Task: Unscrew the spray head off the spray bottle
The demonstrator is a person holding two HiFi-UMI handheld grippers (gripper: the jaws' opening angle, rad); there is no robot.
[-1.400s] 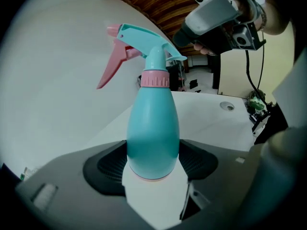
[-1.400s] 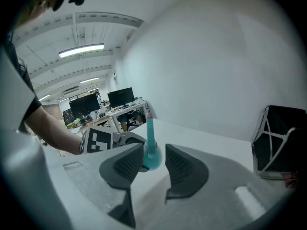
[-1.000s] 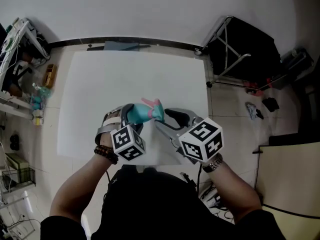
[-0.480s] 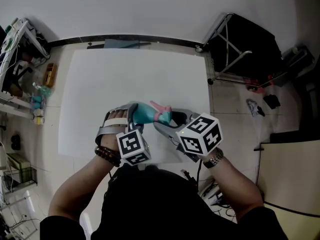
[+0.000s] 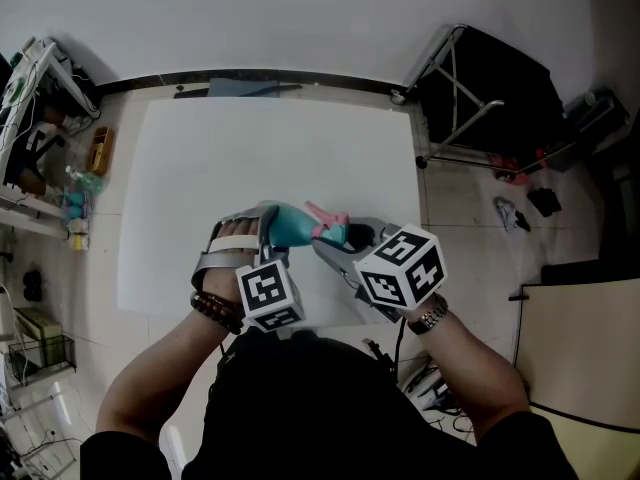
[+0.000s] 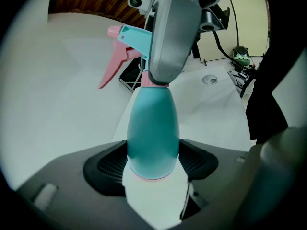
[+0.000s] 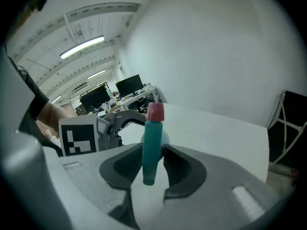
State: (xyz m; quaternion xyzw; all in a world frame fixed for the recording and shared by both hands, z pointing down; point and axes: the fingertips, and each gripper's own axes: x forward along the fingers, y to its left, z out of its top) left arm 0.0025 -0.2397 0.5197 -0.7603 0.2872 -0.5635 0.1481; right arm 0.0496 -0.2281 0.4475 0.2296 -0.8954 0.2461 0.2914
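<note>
Past cluttered shelves (image 5: pixel 40 118) at the left, a white bench (image 5: pixel 280 148) stands on a pale tiled floor (image 5: pixel 470 238) by a white wall. Over its near edge the left gripper (image 5: pixel 255 236) has its jaws spread wide and pinching the teal bottle (image 5: pixel 285 226) by its fat body (top pointing right). The right gripper (image 5: pixel 345 240), whose jaws have just been closing, pinches the spray head (image 5: pixel 328 226), and a black folded stand (image 5: pixel 480 98) sits further right.
</note>
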